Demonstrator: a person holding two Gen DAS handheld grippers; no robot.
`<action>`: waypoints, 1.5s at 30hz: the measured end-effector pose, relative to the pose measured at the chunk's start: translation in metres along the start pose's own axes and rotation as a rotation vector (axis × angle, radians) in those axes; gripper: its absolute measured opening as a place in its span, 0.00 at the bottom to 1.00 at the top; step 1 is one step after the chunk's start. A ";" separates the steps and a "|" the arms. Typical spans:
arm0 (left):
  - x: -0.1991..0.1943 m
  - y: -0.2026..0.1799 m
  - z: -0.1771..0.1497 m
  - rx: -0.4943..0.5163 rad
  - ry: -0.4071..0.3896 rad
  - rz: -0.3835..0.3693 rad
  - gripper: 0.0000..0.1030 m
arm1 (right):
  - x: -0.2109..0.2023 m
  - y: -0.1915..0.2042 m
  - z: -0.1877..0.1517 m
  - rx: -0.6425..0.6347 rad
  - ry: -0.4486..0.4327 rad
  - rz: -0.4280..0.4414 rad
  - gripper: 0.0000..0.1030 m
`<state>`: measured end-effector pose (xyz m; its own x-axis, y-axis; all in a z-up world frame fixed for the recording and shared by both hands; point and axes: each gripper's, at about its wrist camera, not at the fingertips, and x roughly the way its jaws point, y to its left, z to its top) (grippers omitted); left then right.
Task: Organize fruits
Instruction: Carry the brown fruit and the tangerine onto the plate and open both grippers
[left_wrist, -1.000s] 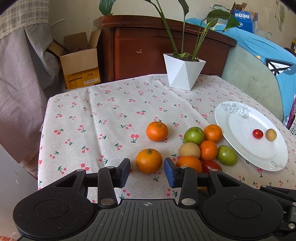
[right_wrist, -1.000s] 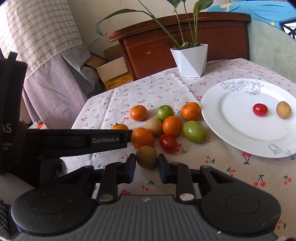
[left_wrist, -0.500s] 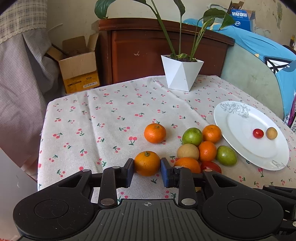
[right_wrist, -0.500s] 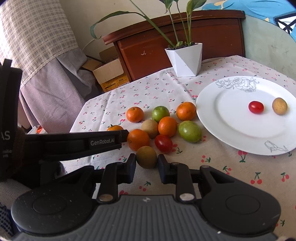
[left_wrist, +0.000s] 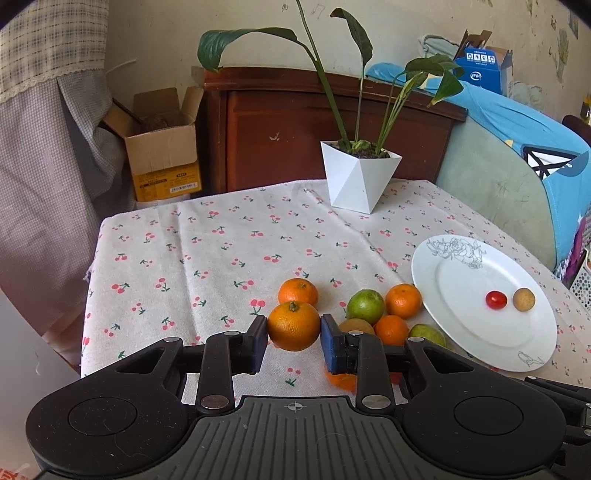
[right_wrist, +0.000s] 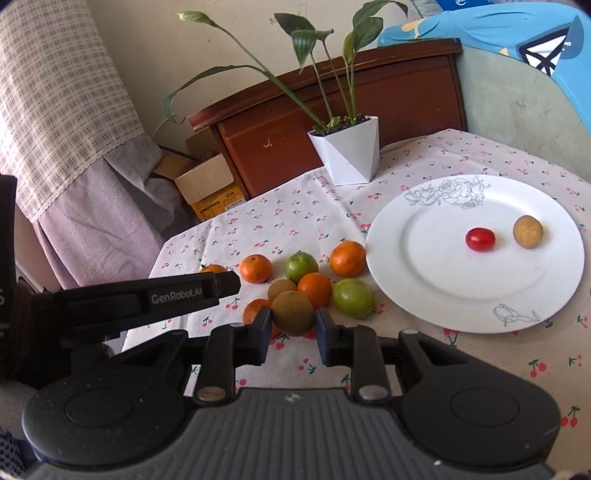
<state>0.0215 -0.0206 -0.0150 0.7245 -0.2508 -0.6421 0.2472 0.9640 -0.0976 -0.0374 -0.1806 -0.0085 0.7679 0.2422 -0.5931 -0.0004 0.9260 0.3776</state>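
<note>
1. Left wrist view: the left hand-held gripper (left_wrist: 294, 334) is clamped on an orange (left_wrist: 293, 325), both pads pressing its sides. Its jaws have just been closing around this fruit. The orange appears raised just off the desk (left_wrist: 221, 251), which wears a cherry-print cloth.
2. Just behind it lies a second orange (left_wrist: 298, 291). To the right a cluster holds a green fruit (left_wrist: 365, 305), two more oranges and a brown fruit, partly hidden by the gripper's right finger.
3. A white plate (left_wrist: 461, 314) sits at the right of the desk, carrying a small red tomato (left_wrist: 495, 299) and a tan round fruit (left_wrist: 523, 299), side by side but apart.
4. A white plant pot (left_wrist: 360, 177) stands at the far edge of the desk.
5. Right wrist view: the right hand-held gripper (right_wrist: 293, 325) is closed on a brown kiwi-like fruit (right_wrist: 293, 313), pads against both sides.
6. Beyond it the cluster of oranges and green fruits lies near the plate's (right_wrist: 424, 266) left rim; one orange (right_wrist: 347, 258) is just beside the rim.
7. The left hand-held gripper's black finger reaches in from the left.
</note>
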 end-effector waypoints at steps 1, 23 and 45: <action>-0.001 -0.002 0.001 -0.003 -0.005 -0.004 0.27 | -0.001 -0.002 0.001 0.009 -0.008 -0.009 0.25; 0.019 -0.082 0.014 0.013 -0.012 -0.174 0.27 | -0.036 -0.076 0.020 0.247 -0.131 -0.249 0.25; 0.031 -0.103 0.014 0.033 0.004 -0.156 0.59 | -0.033 -0.091 0.018 0.315 -0.106 -0.287 0.30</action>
<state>0.0274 -0.1290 -0.0140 0.6730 -0.3972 -0.6239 0.3780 0.9098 -0.1715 -0.0514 -0.2779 -0.0108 0.7701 -0.0587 -0.6352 0.4053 0.8140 0.4160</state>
